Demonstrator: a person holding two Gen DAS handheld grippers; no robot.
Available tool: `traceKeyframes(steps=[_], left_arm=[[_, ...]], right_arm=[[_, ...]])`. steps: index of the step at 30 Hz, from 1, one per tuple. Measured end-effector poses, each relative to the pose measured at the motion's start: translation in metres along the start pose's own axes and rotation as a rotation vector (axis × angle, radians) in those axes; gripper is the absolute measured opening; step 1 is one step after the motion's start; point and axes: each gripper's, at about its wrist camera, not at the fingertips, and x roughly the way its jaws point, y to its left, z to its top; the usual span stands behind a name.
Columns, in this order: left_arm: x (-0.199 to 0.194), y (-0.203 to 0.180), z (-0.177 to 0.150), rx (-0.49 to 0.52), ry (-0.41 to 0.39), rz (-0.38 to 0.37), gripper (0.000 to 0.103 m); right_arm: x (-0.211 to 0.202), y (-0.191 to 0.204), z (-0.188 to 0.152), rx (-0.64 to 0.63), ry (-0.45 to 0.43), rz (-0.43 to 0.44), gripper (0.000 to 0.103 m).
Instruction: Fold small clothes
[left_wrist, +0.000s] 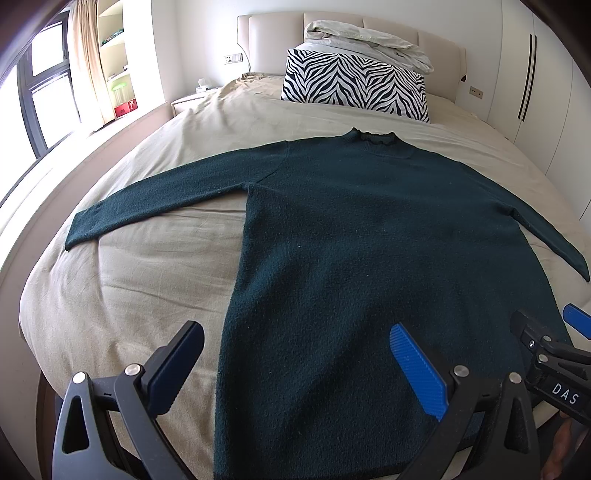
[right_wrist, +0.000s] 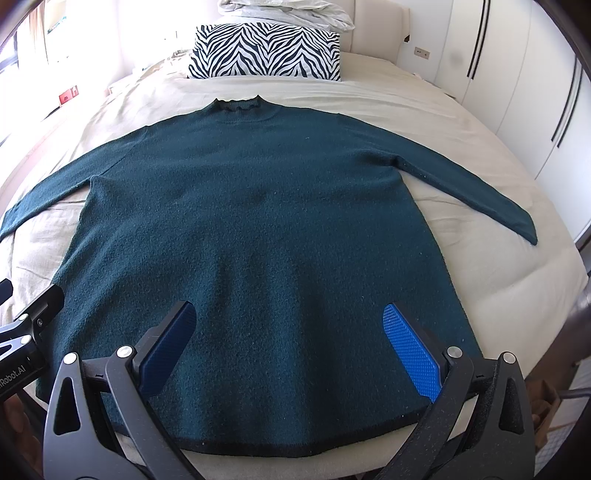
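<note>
A dark green knit sweater (left_wrist: 351, 240) lies flat and face up on the bed, collar toward the headboard, both sleeves spread out to the sides. It also fills the right wrist view (right_wrist: 266, 221). My left gripper (left_wrist: 295, 343) is open and empty, hovering over the sweater's lower left edge near the hem. My right gripper (right_wrist: 288, 317) is open and empty, hovering over the lower middle of the sweater just above the hem (right_wrist: 295, 448). The right gripper also shows at the right edge of the left wrist view (left_wrist: 546, 343).
The bed (left_wrist: 129, 295) has a beige sheet. A zebra-striped pillow (left_wrist: 354, 85) and a folded white duvet (left_wrist: 369, 40) lie at the headboard. White wardrobe doors (right_wrist: 517, 74) stand to the right, a window and shelves (left_wrist: 74, 74) to the left.
</note>
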Motion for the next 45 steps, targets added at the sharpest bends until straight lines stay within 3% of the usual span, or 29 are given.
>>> traceKeyframes(steps=[9, 15, 21, 31, 35, 37, 38, 40, 43, 45], left_arm=[[0.003, 0.001, 0.0, -0.005, 0.031, 0.009, 0.103], [0.001, 0.014, 0.003, -0.048, -0.004, -0.049, 0.103], [-0.003, 0.04, 0.017, -0.097, -0.04, -0.016, 0.103], [0.005, 0.108, 0.036, -0.233, -0.072, -0.029, 0.103], [0.003, 0.143, 0.044, -0.255, -0.153, -0.055, 0.103], [0.003, 0.161, 0.048, -0.279, -0.145, -0.021, 0.103], [0.007, 0.174, 0.051, -0.326, -0.105, 0.001, 0.103], [0.017, 0.21, 0.054, -0.459, -0.067, -0.052, 0.103], [0.026, 0.266, 0.054, -0.633, -0.131, -0.133, 0.103], [0.038, 0.308, 0.051, -0.795, -0.183, -0.245, 0.102]], right_arm=[[0.003, 0.0, -0.003, 0.002, 0.001, -0.003, 0.103], [0.003, 0.001, 0.002, -0.002, -0.005, 0.0, 0.103], [0.005, 0.007, 0.01, -0.02, -0.006, 0.0, 0.103], [0.004, 0.024, 0.027, -0.055, -0.026, 0.005, 0.103], [-0.001, 0.029, 0.035, -0.052, -0.053, 0.031, 0.103], [-0.004, 0.032, 0.039, -0.05, -0.075, 0.052, 0.103], [-0.006, 0.033, 0.041, -0.047, -0.086, 0.064, 0.103], [-0.009, 0.036, 0.046, -0.042, -0.106, 0.087, 0.103], [-0.016, 0.039, 0.054, -0.038, -0.14, 0.134, 0.103], [-0.02, 0.041, 0.059, -0.029, -0.162, 0.178, 0.103]])
